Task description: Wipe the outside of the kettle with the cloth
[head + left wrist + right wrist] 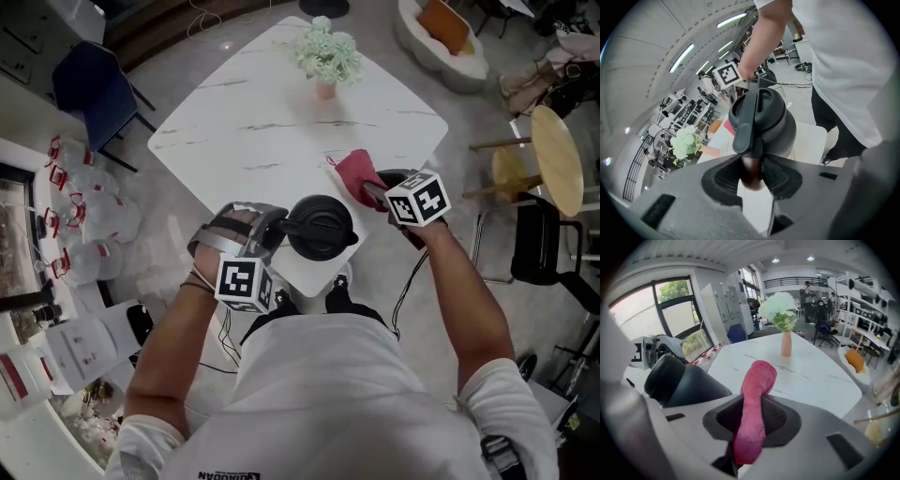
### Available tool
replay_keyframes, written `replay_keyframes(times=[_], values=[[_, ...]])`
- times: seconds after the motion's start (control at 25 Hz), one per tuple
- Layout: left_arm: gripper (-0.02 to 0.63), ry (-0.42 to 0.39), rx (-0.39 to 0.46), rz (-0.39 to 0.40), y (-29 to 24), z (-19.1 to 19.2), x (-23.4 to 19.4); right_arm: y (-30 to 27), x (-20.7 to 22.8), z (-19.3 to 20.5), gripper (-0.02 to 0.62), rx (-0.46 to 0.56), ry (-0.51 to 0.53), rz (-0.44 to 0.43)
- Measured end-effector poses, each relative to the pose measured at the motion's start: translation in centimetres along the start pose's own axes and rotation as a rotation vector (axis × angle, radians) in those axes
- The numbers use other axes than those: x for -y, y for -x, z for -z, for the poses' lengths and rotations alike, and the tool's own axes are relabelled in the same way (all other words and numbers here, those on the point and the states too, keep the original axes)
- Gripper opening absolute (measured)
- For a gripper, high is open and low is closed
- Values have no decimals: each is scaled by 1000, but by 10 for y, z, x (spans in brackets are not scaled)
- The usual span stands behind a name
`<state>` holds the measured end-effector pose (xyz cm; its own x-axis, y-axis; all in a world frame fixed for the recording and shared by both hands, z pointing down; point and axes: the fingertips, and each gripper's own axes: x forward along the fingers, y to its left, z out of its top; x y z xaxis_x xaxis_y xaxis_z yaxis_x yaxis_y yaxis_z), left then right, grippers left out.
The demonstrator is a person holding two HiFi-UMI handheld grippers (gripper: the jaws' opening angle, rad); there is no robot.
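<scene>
At the near corner of the white marble table (281, 141), just ahead of your body, item one is standing: a black kettle (321, 228), upright, lid on, its handle (746, 123) turned toward your left side. Item two, the left gripper (272, 234) — you are holding it angled down at the kettle, and its jaws are clamping the lower end of the handle, with the ribbed pads pressing on either side of it in the left gripper view. Item three, the right gripper (373, 192), is pointing down over the table just to the right of the kettle. Its jaws are closed on a pink cloth (754, 399), which is running between the pads as a rolled strip and sticking out past the fingertips. The cloth's free end is hanging close beside the kettle's right flank; whether it is touching the black wall you cannot tell from any view. Each gripper is carrying its marker cube (418, 199), facing up toward your head. Further items on the table: a pink vase (324, 90) of pale green flowers (327, 52), standing well apart from the kettle toward the far corner. Around the table — a blue chair (94, 89) at the far left and a round wooden stool (555, 159) at the right are standing on the floor.
</scene>
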<state>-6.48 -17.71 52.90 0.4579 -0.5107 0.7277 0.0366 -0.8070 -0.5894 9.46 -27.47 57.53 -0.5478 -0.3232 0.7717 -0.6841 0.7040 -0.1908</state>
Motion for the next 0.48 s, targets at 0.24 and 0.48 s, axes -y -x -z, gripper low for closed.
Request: replay_keyframes(times=[0.24, 0.48], values=[[121, 216, -43, 40, -5, 29, -8, 37, -22, 15, 100, 145, -175, 10], [123, 264, -7, 91, -13, 34, -11, 48, -46, 26, 100, 218, -293, 27]])
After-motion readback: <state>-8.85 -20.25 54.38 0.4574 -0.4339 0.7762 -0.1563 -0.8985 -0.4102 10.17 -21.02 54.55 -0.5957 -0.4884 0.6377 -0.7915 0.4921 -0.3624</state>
